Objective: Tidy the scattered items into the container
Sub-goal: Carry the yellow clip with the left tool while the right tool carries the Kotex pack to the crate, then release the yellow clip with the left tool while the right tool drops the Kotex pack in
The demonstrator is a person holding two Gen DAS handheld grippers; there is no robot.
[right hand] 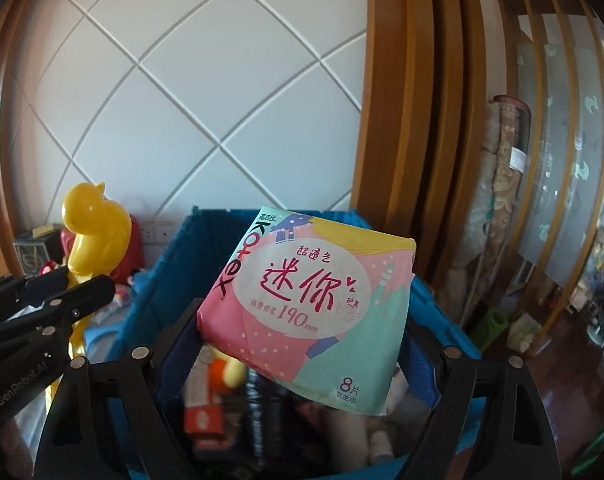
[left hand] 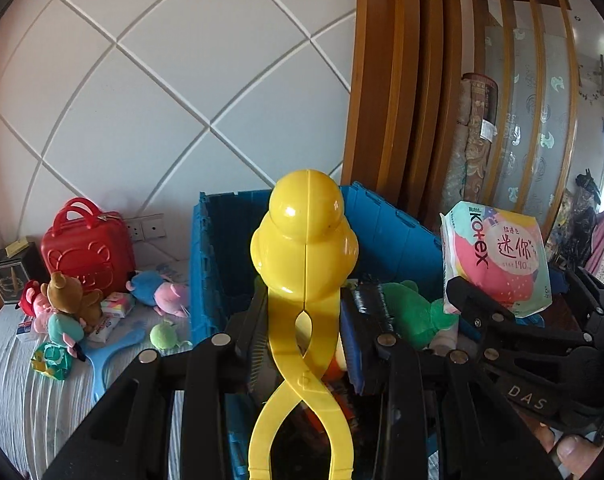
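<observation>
The left gripper (left hand: 302, 344) is pinching a yellow duck-shaped clamp toy (left hand: 304, 240) by its crossed handles, the duck's head standing upright above the fingers, right in front of the blue crate (left hand: 390, 216). Over on the other side, the right gripper (right hand: 302, 344) has its jaws spread wide around a pink and mint Kotex pack (right hand: 310, 304), pads pressed against the packet's two sides, holding it tilted above the crate's open mouth. And that crate is already busy: a green plush (left hand: 414, 312) lies inside, along with an orange box (right hand: 205, 412), though much down there is too blurred to name. Off to the left on the striped bedspread (left hand: 17, 380), plenty still lies scattered: a red toy suitcase (left hand: 87, 248), a brown teddy bear (left hand: 69, 292), a blue and pink plush (left hand: 161, 288), a small green ball (left hand: 163, 334) and a light blue comb (left hand: 109, 354). Behind it all stands the white quilted headboard (left hand: 161, 92).
</observation>
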